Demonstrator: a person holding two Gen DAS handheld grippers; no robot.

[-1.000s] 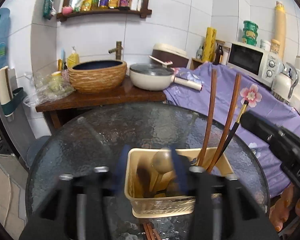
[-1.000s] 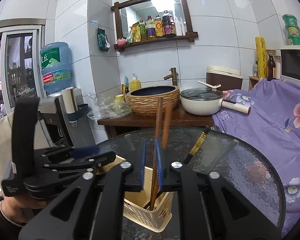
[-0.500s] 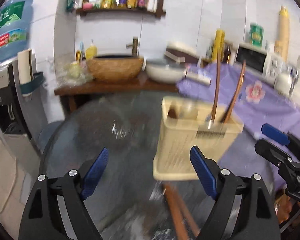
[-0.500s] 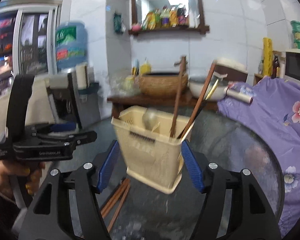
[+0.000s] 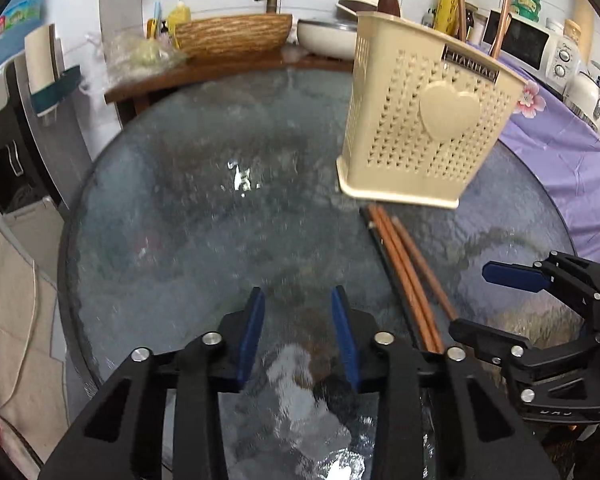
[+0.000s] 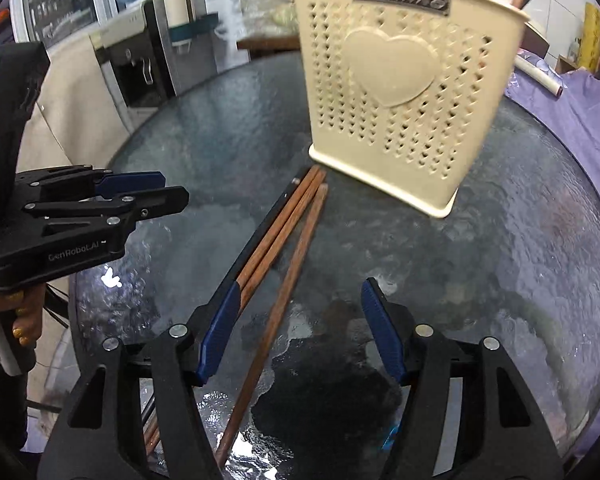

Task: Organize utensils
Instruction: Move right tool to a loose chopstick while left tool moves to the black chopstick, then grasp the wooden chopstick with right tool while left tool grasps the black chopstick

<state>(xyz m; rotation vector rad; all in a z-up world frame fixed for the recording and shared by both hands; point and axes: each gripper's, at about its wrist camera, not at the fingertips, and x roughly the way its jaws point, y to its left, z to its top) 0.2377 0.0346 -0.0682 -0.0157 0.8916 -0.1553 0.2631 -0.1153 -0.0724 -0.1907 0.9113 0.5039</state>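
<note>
Open right claw (image 6: pixel 300 332) straddles one chopstick (image 6: pixel 284 296) on glass table (image 6: pixel 520 240).

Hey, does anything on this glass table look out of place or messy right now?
Yes. Several chopsticks lie loose on the glass table in front of the cream utensil holder, while others stand inside it. Three are brown wood and one is black, roughly parallel. Both the left gripper and right gripper are open and empty.

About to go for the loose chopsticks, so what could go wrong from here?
1. The brown wooden chopsticks lie bunched with a black one on the glass tabletop; the open right gripper may take several or skid them.
2. The cream perforated utensil holder stands close behind; a forward push could knock it.
3. The open left gripper is nearby and could collide.
</note>
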